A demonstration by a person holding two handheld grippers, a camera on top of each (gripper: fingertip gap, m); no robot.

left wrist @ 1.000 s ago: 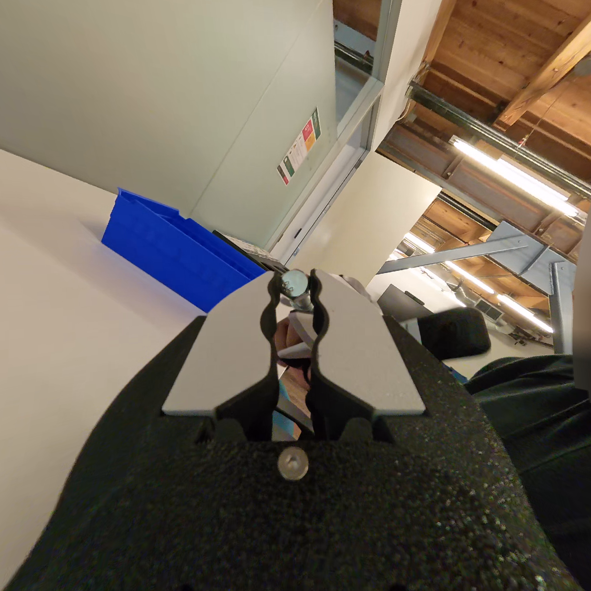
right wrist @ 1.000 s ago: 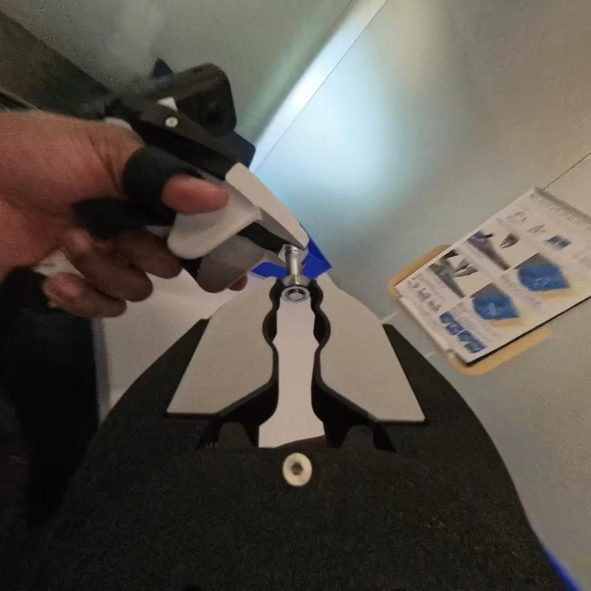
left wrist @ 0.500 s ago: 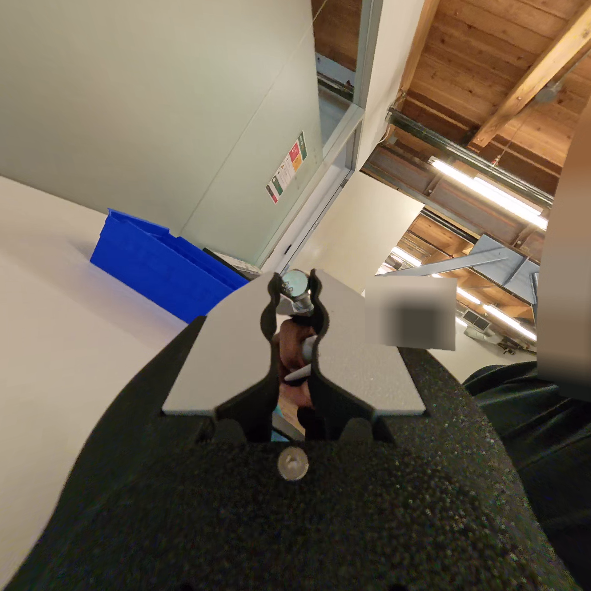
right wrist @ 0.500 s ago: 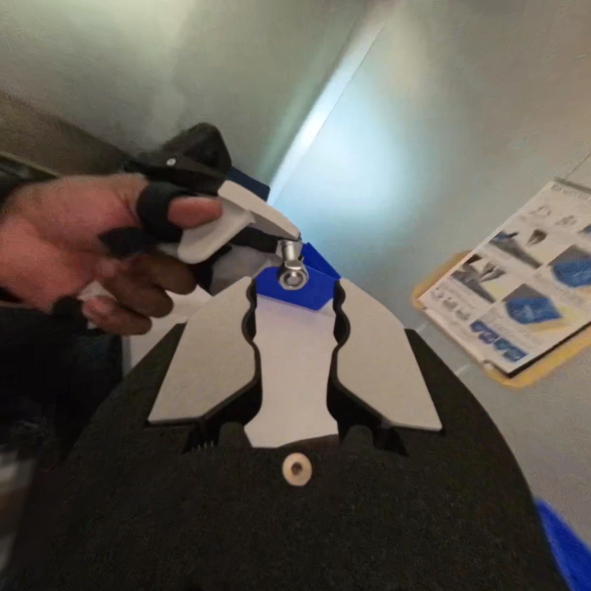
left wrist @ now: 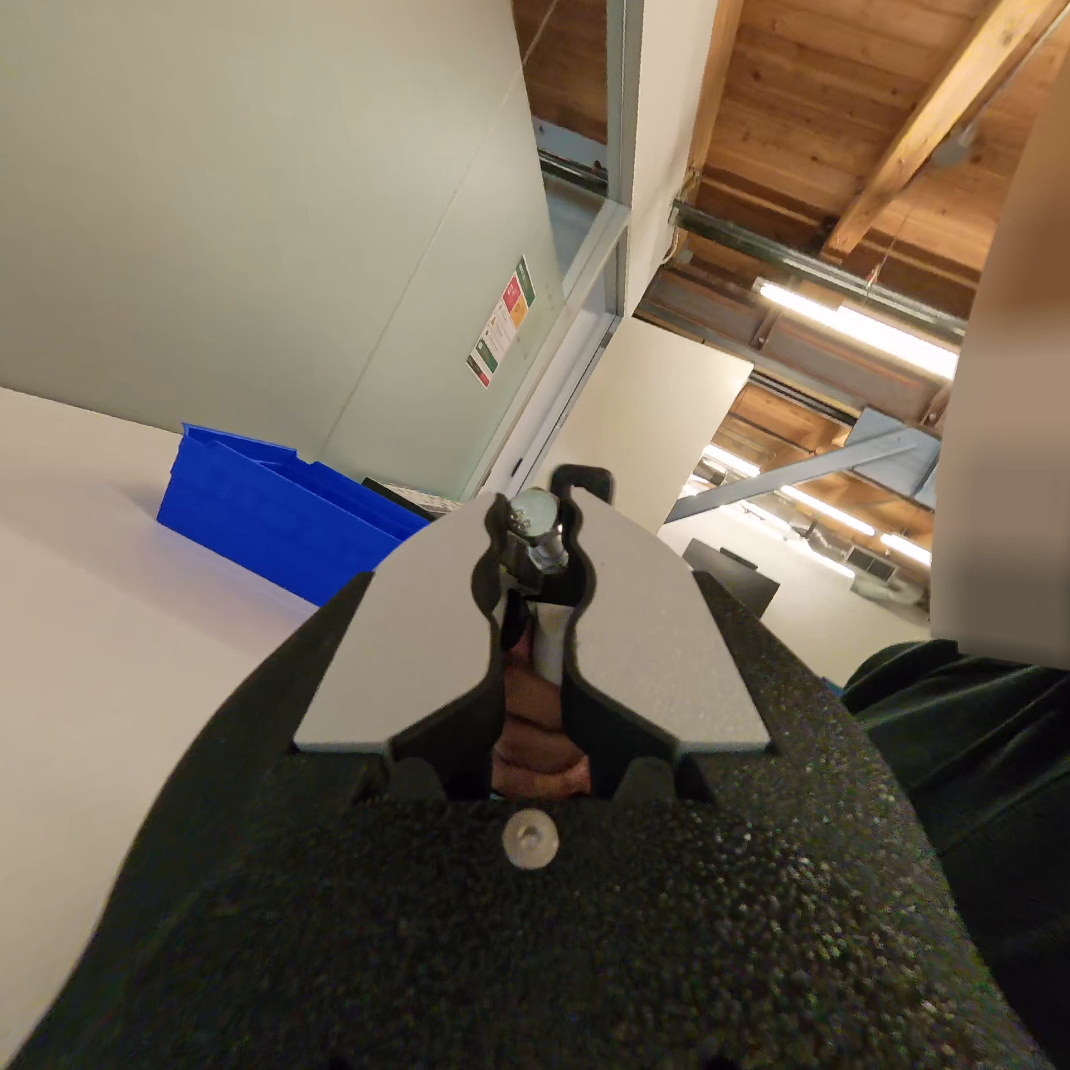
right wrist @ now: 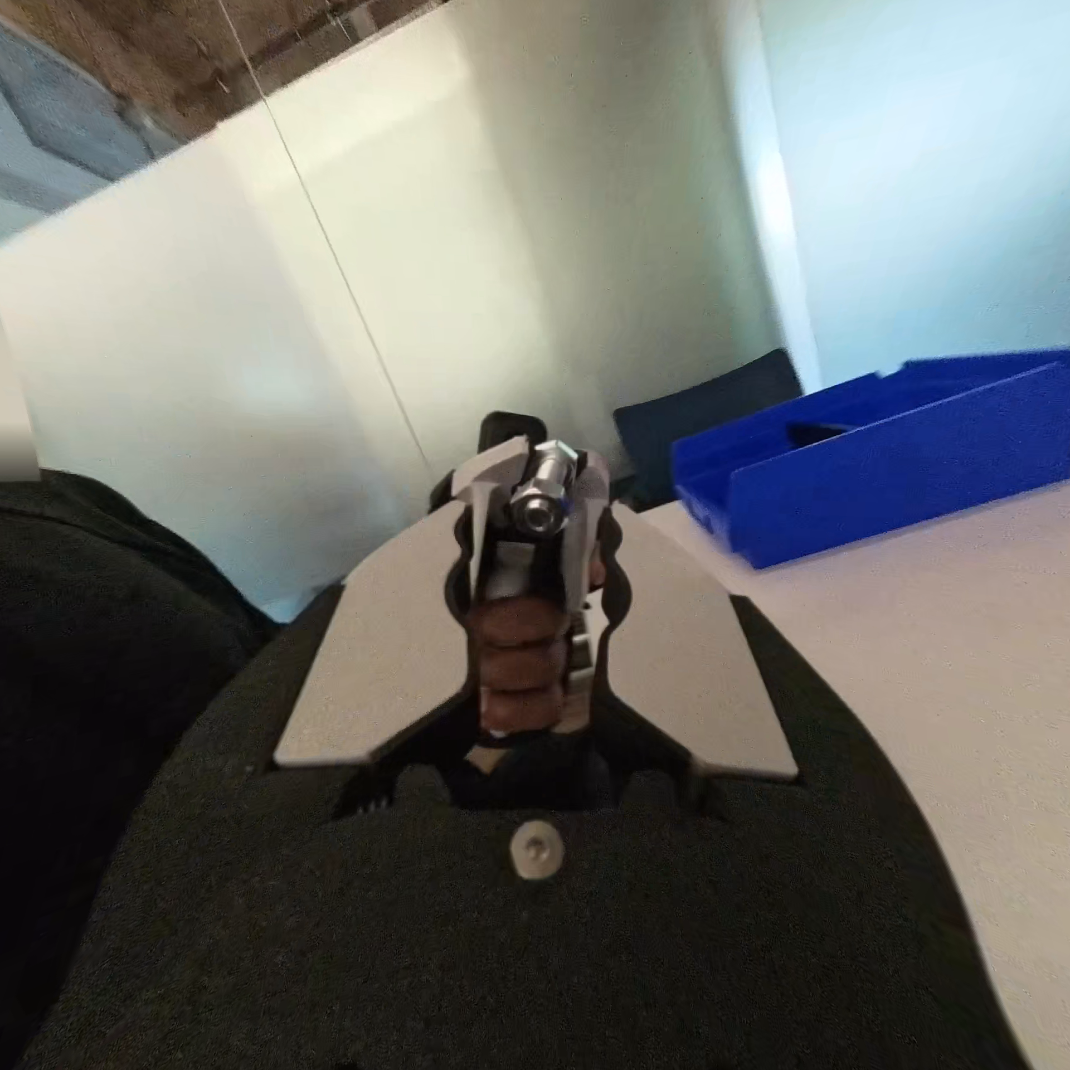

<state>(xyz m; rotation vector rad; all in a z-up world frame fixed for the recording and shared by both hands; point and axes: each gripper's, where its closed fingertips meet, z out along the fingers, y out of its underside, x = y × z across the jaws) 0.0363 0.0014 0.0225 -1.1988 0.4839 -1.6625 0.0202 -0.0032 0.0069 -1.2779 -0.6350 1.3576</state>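
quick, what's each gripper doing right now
Left gripper: closed on the head of a silver bolt.
Right gripper: open, its fingers apart on either side of the bolt's near end and not holding it.

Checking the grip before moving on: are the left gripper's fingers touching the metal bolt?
Touching. The left wrist view shows the left gripper with both fingers closed against the head of the metal bolt, no gap visible.
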